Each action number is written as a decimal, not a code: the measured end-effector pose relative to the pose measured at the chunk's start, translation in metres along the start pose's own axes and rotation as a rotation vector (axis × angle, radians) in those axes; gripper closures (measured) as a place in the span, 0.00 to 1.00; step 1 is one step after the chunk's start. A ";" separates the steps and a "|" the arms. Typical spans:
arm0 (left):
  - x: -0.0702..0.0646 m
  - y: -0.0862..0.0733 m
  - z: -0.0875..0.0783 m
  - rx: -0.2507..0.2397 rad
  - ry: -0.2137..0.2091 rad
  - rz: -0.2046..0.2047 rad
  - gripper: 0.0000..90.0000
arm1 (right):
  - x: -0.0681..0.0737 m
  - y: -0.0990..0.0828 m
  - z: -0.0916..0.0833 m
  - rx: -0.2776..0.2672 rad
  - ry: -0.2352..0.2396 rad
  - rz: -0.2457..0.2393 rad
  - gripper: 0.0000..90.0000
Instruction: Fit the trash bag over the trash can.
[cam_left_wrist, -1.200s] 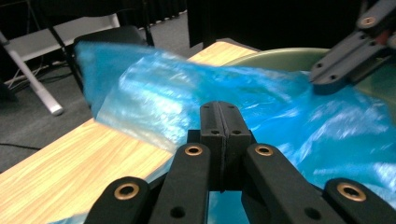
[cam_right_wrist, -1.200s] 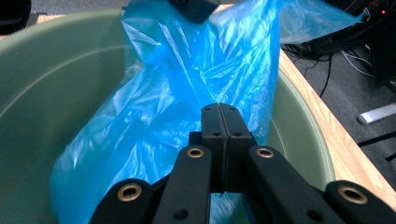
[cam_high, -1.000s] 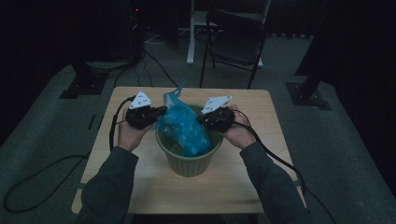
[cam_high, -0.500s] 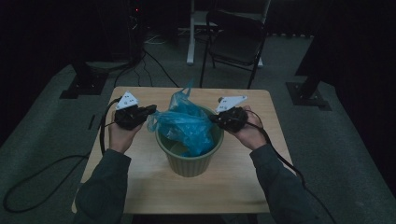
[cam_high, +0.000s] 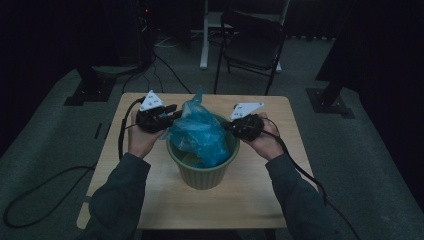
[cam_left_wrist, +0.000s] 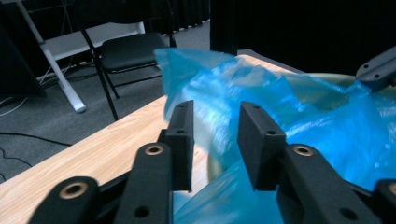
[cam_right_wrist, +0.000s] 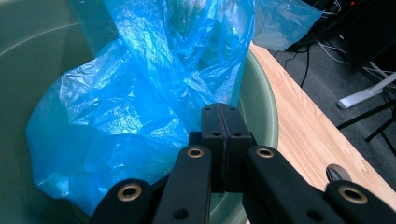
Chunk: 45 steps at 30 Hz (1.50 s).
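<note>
1. High view: a crinkled blue plastic bag (cam_high: 200, 131) is sitting in and bulging above a round pale-green plastic bin (cam_high: 202, 167), which is standing mid-way across the light wooden table (cam_high: 250, 200). The left gripper (cam_high: 172, 114) is hovering at the bin's left rim, the right gripper (cam_high: 227, 125) at its right rim. With the bag bunched rather than spread over the rim, it is likely to be slumping back into the bin if one side is let go.

2. Left gripper view: the jaws have just been opening and are standing apart, with blue film (cam_left_wrist: 280, 112) lying loose between and beyond them, not pinched. The risk here is that the released edge is springing inward, or the pads are closing on air at the next grab because the film is thin and slack.

3. Right gripper view: the jaws are pressed together just inside the bin's rim (cam_right_wrist: 261, 107), seemingly nipping a fold of the bag (cam_right_wrist: 140, 102). Pulling outward one-sided could be tearing the film or tipping the light bin.
</note>
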<state>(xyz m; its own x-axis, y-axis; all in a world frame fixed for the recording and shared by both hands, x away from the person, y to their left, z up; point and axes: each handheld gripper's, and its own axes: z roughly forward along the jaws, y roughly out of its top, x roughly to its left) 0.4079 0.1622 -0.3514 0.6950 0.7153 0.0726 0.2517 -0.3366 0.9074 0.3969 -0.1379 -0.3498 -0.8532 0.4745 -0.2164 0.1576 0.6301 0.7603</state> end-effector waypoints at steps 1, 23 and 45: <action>-0.002 0.002 0.002 0.002 0.002 0.001 0.71 | 0.000 0.000 0.000 -0.001 0.001 -0.001 1.00; -0.009 0.011 0.029 0.086 -0.002 0.019 0.80 | 0.003 0.005 0.000 -0.017 0.009 -0.011 1.00; -0.013 0.011 0.024 0.083 -0.005 0.041 0.98 | -0.022 0.041 0.015 -0.063 0.022 0.136 0.74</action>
<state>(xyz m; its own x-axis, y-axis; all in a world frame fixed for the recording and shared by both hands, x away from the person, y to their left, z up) 0.4179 0.1345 -0.3520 0.7090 0.6970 0.1072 0.2774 -0.4154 0.8663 0.4294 -0.1134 -0.3231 -0.8369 0.5390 -0.0953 0.2419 0.5204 0.8189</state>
